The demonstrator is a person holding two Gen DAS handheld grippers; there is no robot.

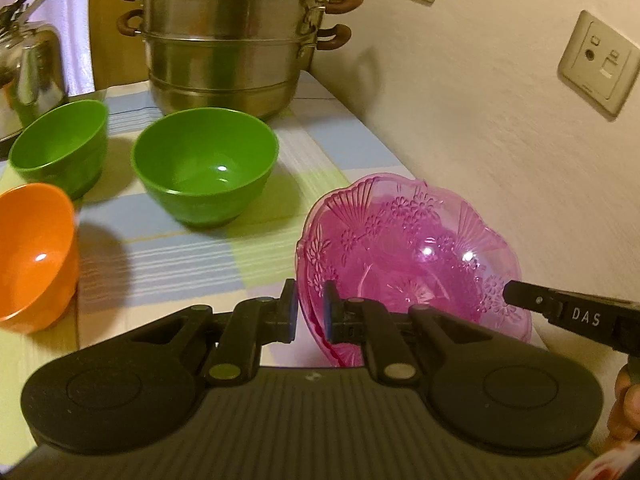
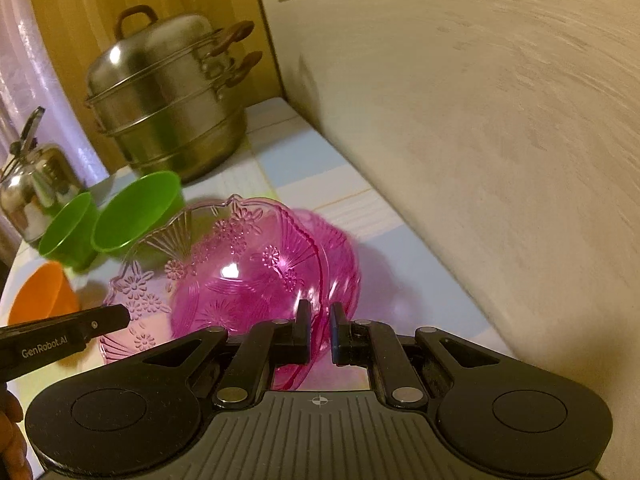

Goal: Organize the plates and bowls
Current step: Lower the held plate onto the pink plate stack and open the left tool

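Far left on the bench (image 1: 280, 184): a steel kettle (image 1: 28, 76), partly cut off by the frame edge. Just in front of it, a green bowl (image 1: 60, 144), upright, mouth up. Nearer and lower left, an orange bowl (image 1: 36, 248), tipped in this view so its mouth faces right. Toward the middle, a second green bowl (image 1: 204, 168), upright, standing apart from the first. Behind both, against the back corner, a tall stacked steel steamer pot (image 1: 224, 48) with brown handles. On the checked cloth (image 1: 172, 256) between the bowls and the near edge, only shadows.

Right of middle, close to the wall (image 1: 480, 120): the pink patterned dish (image 1: 408, 248), translucent, with what looks like a second pink piece nested under it. Tilted, rim raised on the wall side, mouth facing up and toward the cameras; roughly round, so no clear long axis.

Left gripper (image 1: 310, 312): jaws clamped on the dish's near left rim. Right gripper (image 2: 320, 332): jaws nearly together across the dish's rim at its right side; actual contact cannot be told. Wall sockets (image 1: 600, 64) above, well clear.
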